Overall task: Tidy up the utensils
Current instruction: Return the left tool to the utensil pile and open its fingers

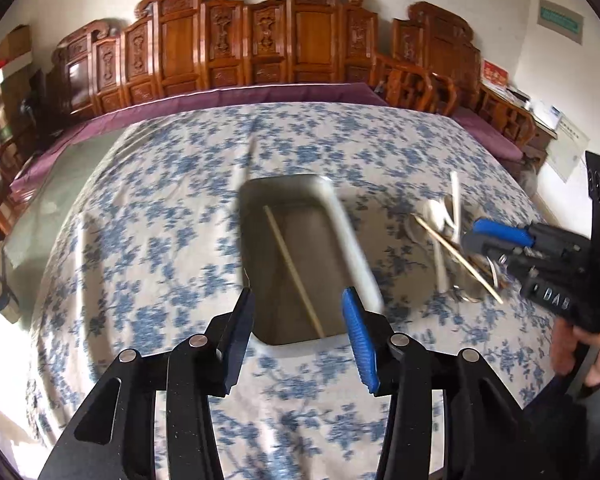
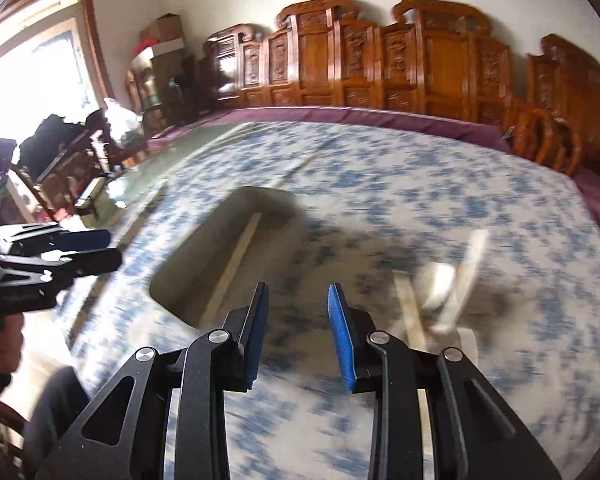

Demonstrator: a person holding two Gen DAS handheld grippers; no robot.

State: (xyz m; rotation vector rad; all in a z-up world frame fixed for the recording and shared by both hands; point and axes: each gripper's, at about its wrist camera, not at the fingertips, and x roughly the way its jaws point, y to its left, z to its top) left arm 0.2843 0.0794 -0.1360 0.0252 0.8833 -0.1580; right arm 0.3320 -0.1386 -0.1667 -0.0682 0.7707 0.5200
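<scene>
Carved wooden cabinets (image 1: 240, 40) line the far wall, and below them a blue-flowered cloth (image 1: 160, 220) covers the tabletop that fills most of both views. At the centre of the left wrist view we see a rectangular tray (image 1: 260, 216) with one chopstick (image 1: 294, 270) lying lengthwise inside it, and a white utensil (image 1: 354, 252), blurred, at or above the tray's right rim; we cannot tell whether it rests there or is in the air. Our left tool (image 1: 300, 336) is at the bottom centre of that view, just short of the tray's near end, its jaws spread and nothing between them. At the right of the same view a loose pile of utensils (image 1: 448, 236) lies on the cloth, white handles and pale sticks crossing one another, with our right tool (image 1: 484, 238) at its right edge. The right wrist view is heavily blurred, yet it shows that tool's jaws parted with only cloth visible between them. We judge the sorting barely begun: one chopstick is in the tray, perhaps the white piece with it, while most utensils wait in the pile beside the tray.
</scene>
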